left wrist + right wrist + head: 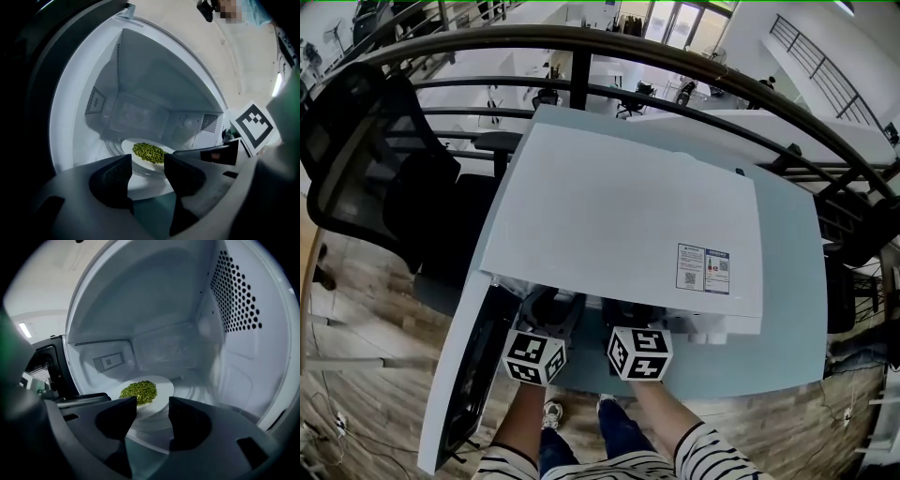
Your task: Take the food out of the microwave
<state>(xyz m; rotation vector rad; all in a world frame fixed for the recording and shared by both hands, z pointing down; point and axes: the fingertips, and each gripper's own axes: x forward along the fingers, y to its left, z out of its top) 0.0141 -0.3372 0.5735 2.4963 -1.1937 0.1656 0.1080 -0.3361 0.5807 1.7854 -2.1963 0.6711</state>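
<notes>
Peas [138, 391] on plate [164, 386] inside open microwave [619, 216]; left gripper [147, 163] and right gripper [152, 405] at its mouth, jaws narrowly apart, empty.

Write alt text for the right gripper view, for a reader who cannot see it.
A white plate heaped with green peas sits inside the open white microwave. The right gripper, jaws apart and empty, points at the plate from the doorway.
</notes>
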